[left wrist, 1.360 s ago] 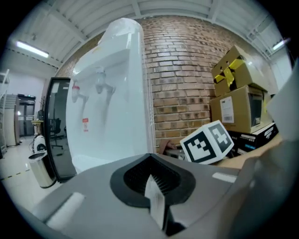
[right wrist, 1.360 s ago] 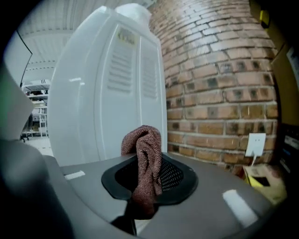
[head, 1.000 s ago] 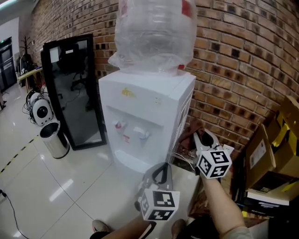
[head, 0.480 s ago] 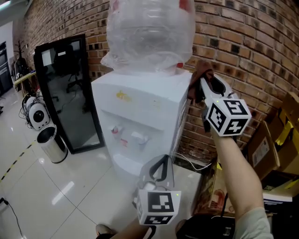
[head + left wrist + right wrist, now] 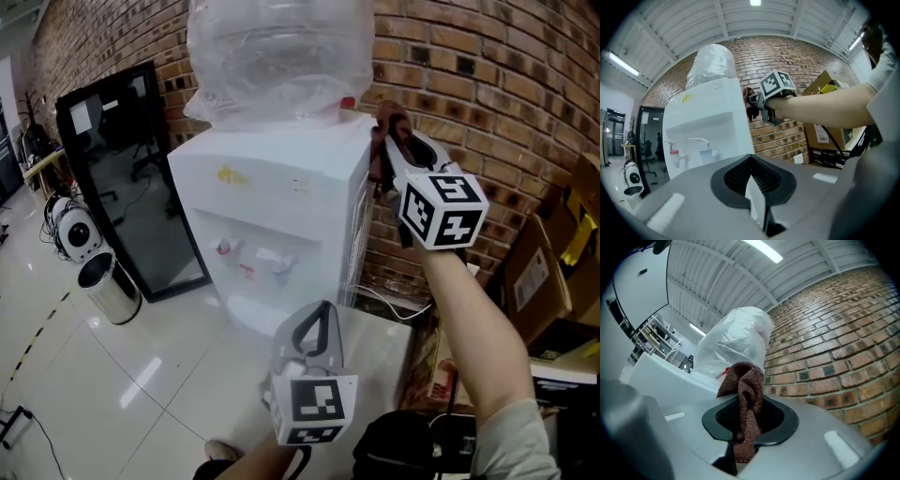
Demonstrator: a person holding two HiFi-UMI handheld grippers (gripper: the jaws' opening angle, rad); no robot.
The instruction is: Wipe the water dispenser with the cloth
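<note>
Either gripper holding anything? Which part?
Right gripper clamps the brown cloth mid-fold, one bunch sticking out past the jaws. Left gripper holds nothing, jaws together.

Bottle (image 5: 281, 56) on dispenser (image 5: 272, 216), bin (image 5: 111, 286) leftward

The glossy white tiled floor (image 5: 122, 375) spreads out under your left gripper (image 5: 317, 321), and the white water dispenser (image 5: 272, 216) stands on it straight ahead of that gripper's tips. Off to that gripper's left, a tall black glass-fronted unit (image 5: 127, 178) stands on the tiles, with a shiny metal bin (image 5: 110, 286) just in front of it and a round white device (image 5: 73, 230) with cables beside the bin. Well below your right gripper (image 5: 389, 141) and to its right, cardboard boxes (image 5: 544, 281) are stacked low down.
</note>
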